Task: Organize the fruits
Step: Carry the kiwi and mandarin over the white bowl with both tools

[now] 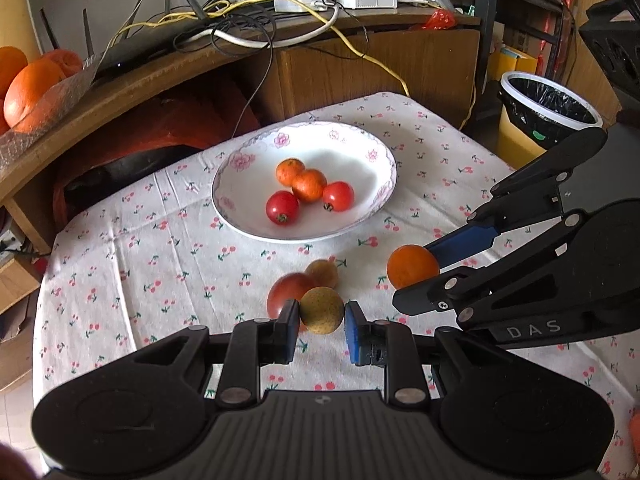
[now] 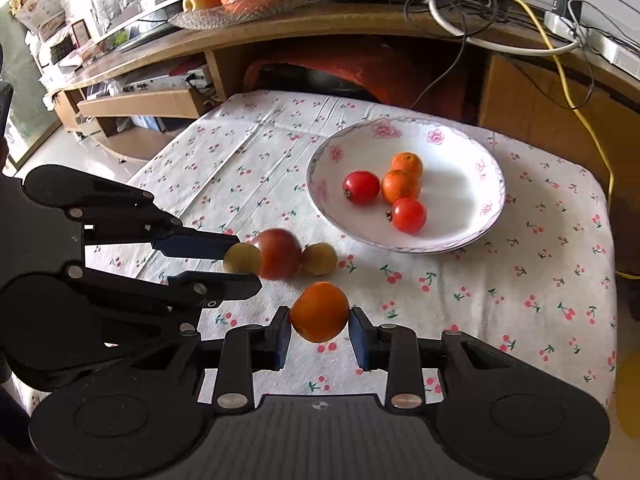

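Note:
My left gripper (image 1: 322, 317) is shut on a small yellow-brown round fruit (image 1: 322, 307) low over the cherry-print cloth. Just behind it lie a red fruit (image 1: 285, 292) and a second yellow-brown fruit (image 1: 322, 273). To the right, my right gripper (image 2: 320, 322) is shut on a small orange (image 2: 319, 311). The left wrist view shows that gripper (image 1: 416, 274) coming in from the right. A white flowered plate (image 1: 352, 160) further back holds two small oranges and two red tomatoes (image 1: 282, 207).
A wooden desk (image 1: 132, 88) curves behind the table, carrying a glass dish of large oranges (image 1: 28, 88), a router and tangled cables (image 1: 240, 28). A lined waste bin (image 1: 548, 108) stands beyond the table's right corner. Bare cloth lies around the plate.

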Demonstrator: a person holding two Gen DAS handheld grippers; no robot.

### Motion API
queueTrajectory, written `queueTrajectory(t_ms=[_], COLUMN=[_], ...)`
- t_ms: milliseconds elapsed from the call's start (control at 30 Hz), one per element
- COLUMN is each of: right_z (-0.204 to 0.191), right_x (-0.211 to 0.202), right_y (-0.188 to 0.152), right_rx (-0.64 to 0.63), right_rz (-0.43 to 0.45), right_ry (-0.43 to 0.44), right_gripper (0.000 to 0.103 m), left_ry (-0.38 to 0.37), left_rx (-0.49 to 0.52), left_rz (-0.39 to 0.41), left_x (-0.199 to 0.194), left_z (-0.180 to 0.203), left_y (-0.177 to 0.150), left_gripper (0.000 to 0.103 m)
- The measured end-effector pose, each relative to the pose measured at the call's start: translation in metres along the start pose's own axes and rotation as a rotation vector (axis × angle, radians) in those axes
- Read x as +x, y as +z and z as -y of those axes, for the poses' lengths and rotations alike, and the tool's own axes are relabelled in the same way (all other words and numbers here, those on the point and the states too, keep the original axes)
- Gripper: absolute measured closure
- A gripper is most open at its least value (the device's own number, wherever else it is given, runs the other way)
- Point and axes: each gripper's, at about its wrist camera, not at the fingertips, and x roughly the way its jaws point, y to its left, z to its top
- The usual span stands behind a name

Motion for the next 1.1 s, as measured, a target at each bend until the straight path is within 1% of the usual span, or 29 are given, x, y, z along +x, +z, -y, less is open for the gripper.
queueTrajectory(t_ms=[333,600,833,1100], right_z=[0.016,0.034,0.046,0.053], right_x=[-0.005,-0.001,0.007,0.024], right_y=[0.015,0.026,0.031,0.035], right_rx=[0.046,0.095,0.119,0.129], right_rz=[0.058,0.091,0.096,0.07], right_ry=[-0.03,-0.06,-0.078,-0.075], right_gripper=[0.075,0.075,0.075,0.075], left_ry=[0.027,0.043,0.045,0.04], left_rx=[-0.009,-0.042,-0.073,-0.118], left_rz=[0.043,0.06,0.048,0.008], left_x=[0.003,0.021,0.037,0.055], left_z=[-0.003,-0.007,-0.011,-0.018], left_y=[0.025,0.045,0.052,0.052], left_gripper=[0.07,0.071,0.071,0.071])
